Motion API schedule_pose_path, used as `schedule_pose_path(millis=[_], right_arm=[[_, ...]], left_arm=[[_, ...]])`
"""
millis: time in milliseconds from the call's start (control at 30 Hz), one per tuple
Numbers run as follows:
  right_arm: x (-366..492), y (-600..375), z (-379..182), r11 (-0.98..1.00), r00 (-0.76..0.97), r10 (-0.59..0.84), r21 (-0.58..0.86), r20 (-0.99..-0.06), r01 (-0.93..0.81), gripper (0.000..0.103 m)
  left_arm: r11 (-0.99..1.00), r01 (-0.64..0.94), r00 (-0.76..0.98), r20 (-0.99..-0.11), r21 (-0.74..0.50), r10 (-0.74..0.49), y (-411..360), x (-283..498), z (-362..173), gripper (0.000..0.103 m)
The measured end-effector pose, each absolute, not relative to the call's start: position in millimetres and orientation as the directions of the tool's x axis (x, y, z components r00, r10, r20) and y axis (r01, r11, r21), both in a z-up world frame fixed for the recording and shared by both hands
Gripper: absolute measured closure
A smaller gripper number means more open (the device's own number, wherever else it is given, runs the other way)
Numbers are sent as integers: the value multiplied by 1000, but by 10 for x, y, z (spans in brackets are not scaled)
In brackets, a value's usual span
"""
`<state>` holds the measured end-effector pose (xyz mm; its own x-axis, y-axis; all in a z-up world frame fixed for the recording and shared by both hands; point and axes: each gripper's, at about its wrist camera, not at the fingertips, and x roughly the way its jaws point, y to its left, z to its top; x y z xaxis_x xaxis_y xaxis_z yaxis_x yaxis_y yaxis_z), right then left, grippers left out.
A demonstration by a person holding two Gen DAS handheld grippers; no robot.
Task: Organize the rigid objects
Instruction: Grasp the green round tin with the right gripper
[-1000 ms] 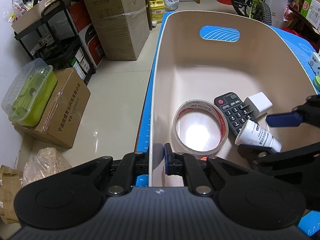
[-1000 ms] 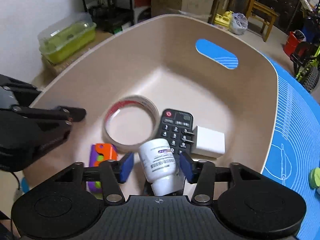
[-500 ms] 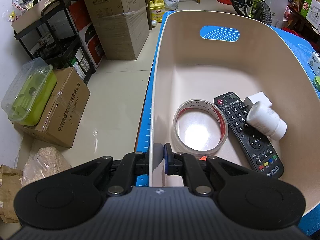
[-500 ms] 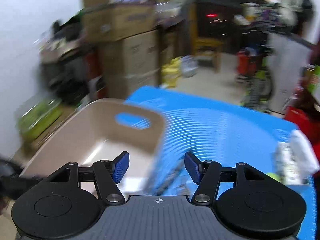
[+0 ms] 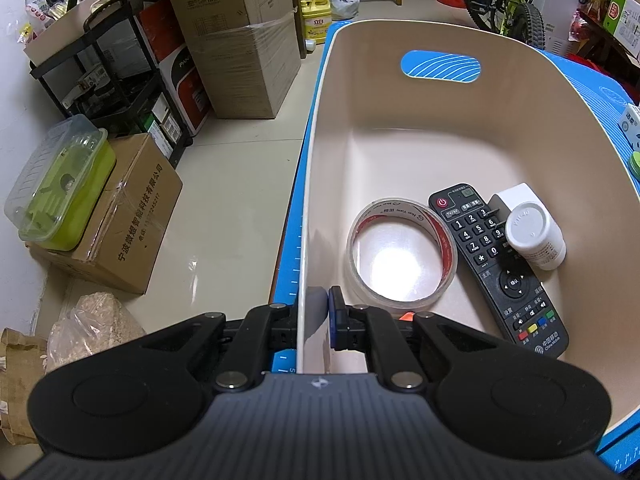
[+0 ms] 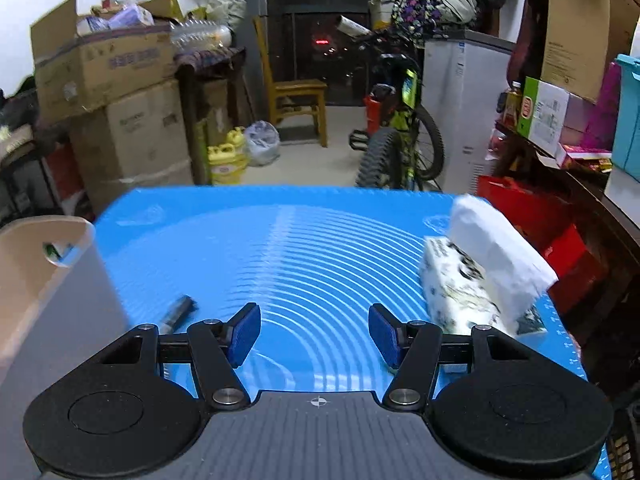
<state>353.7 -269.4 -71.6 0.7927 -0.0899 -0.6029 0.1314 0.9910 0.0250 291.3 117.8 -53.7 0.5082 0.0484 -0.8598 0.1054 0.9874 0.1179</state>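
My left gripper [image 5: 316, 312] is shut on the near left wall of the beige bin [image 5: 308, 200]. Inside the bin lie a roll of clear tape [image 5: 394, 206], a black remote [image 5: 496, 272], a white bottle [image 5: 534, 236] resting on the remote, and a white charger [image 5: 514, 196] behind it. A bit of an orange thing [image 5: 406, 315] peeks out behind my fingers. My right gripper [image 6: 314, 330] is open over the blue mat [image 6: 300, 240] with nothing between its fingers. A dark marker [image 6: 178, 312] lies on the mat just left of it, beside the bin [image 6: 52, 280].
A tissue pack [image 6: 476, 280] with a sheet sticking up sits on the mat to the right. Beyond the table stand cardboard boxes [image 6: 132, 140], a bicycle [image 6: 400, 140] and a wooden chair [image 6: 296, 92]. Left of the bin the floor holds a box [image 5: 128, 220] and a green container [image 5: 60, 188].
My right gripper released the white bottle in the bin, then swung out to the right over the blue mat. The bottle now rests on the remote. My left gripper stayed put.
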Motion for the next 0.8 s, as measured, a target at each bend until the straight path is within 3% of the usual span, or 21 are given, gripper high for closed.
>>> schedule_pose_path(millis=[800], right_arm=[[3864,-3142,-1408,964,699,-237,-73,-674,257,36]], left_arm=[[985,121,502,-864,125,48,1168,2924,-570,92]])
